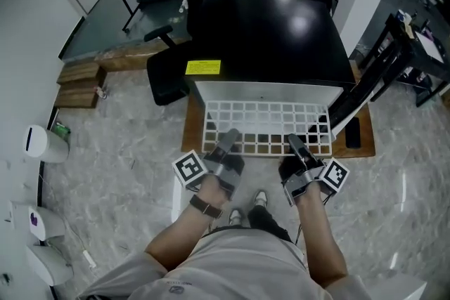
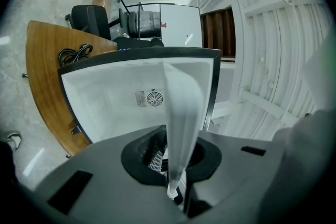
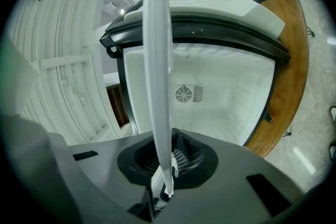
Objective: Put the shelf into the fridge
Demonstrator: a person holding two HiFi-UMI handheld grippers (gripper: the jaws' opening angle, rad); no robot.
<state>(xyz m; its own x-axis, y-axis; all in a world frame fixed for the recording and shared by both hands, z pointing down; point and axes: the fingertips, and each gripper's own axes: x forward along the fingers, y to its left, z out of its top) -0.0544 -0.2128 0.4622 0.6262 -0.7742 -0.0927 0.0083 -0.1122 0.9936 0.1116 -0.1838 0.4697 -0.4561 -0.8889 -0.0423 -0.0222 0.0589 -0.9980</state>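
Left gripper (image 1: 228,139) and right gripper (image 1: 295,145): grey housings, each with a white cube (image 1: 189,168) bearing black square markers. Person: light grey shirt (image 1: 232,263), dark wristband (image 1: 205,206), light shoes (image 1: 260,198)

A marbled floor (image 1: 126,172) carries a curved wooden board (image 1: 365,148). The fridge (image 1: 274,38) stands on the board, with a flat black slab (image 1: 353,132) lying just beside it on the right and a coiled cable (image 2: 73,53) on the left. A black chair (image 1: 169,70), wooden blocks (image 1: 81,74) and white bins (image 1: 46,144) stand on the floor to the left.
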